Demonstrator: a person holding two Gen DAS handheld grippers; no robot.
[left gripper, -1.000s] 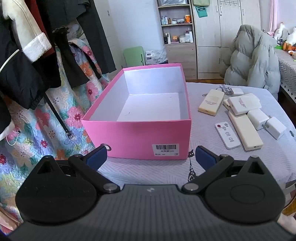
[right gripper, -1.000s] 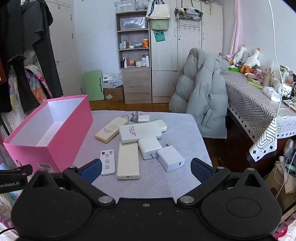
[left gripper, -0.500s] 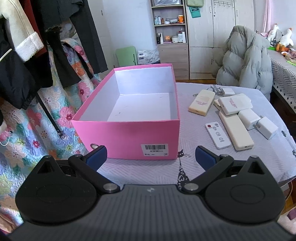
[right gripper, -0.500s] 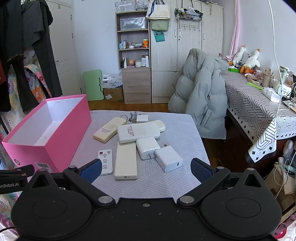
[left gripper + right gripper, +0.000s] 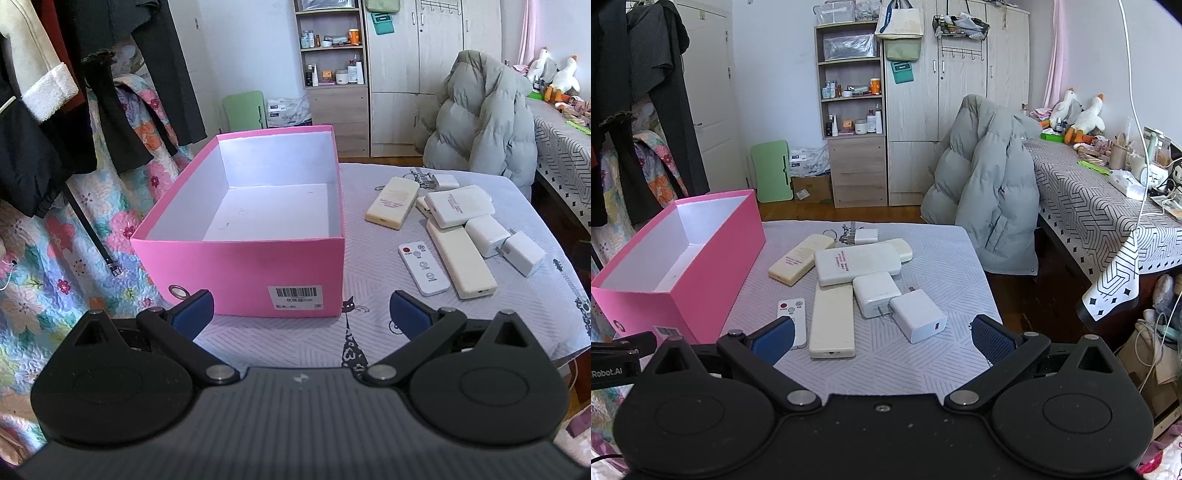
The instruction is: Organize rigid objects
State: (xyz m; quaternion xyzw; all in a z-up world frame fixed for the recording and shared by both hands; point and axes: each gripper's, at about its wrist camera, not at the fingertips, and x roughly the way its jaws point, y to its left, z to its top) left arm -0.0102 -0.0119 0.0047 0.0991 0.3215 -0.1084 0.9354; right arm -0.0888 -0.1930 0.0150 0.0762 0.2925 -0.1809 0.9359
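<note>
Lying beside one empty pink box (image 5: 236, 266): three chargers, one remote (image 5: 792, 322); both grippers gape empty

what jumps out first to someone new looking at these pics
The open, empty pink box on the table's left side grabs the eye first. Right of it, a cluster of white and cream remotes and chargers lies on the grey cloth. Both grippers hang open near the table's front edge.
</note>
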